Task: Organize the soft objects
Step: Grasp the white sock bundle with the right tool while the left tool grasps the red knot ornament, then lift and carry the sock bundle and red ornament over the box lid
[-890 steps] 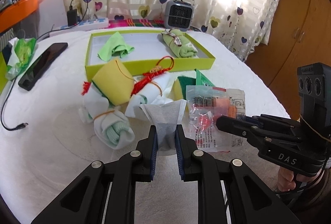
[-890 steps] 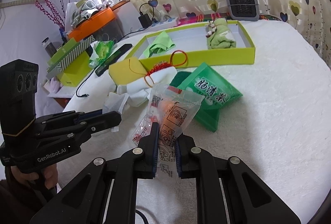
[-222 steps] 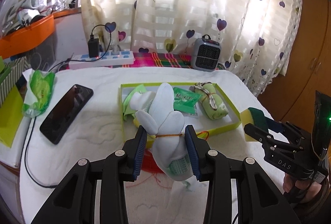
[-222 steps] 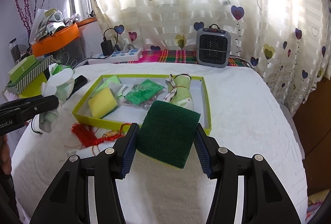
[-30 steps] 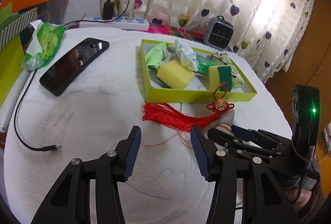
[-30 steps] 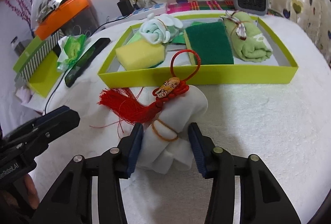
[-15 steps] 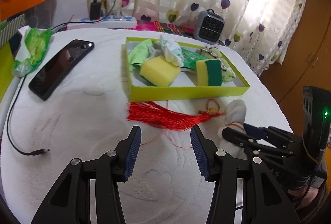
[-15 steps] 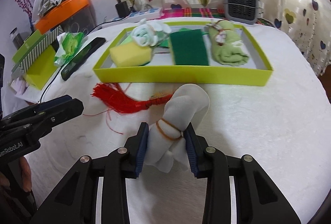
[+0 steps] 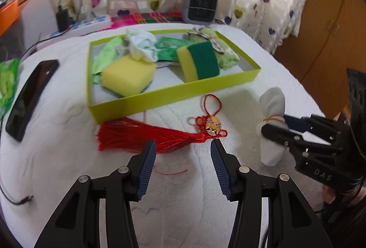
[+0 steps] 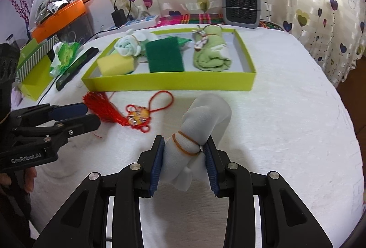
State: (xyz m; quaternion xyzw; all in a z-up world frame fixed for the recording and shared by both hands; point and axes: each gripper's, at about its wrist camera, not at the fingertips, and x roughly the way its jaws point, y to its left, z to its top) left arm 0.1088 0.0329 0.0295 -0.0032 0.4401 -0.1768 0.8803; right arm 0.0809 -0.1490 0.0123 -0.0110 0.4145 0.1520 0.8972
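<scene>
My right gripper (image 10: 184, 162) is shut on a white cloth roll (image 10: 201, 119) bound with a rubber band, held above the white table; the roll also shows in the left wrist view (image 9: 272, 124). My left gripper (image 9: 181, 170) is open and empty, just short of a red tassel knot charm (image 9: 160, 136) that lies on the table in front of the green tray (image 9: 173, 97). The tray holds a yellow sponge (image 9: 128, 75), a green-faced sponge (image 9: 199, 61), a rolled white sock (image 9: 143, 46), a green packet and a green towel roll (image 10: 211, 53).
A black phone (image 9: 29, 92) and a green wrapper (image 9: 8, 81) lie left of the tray. A grey heater (image 10: 240, 6) and a power strip (image 10: 141, 20) stand at the back. A green box (image 10: 32, 65) sits at the far left. A wooden cabinet (image 9: 329, 26) stands to the right.
The right gripper has lifted the white roll off the red charm and drawn it back. The charm now lies free on the table. The left gripper has moved closer to the tassel.
</scene>
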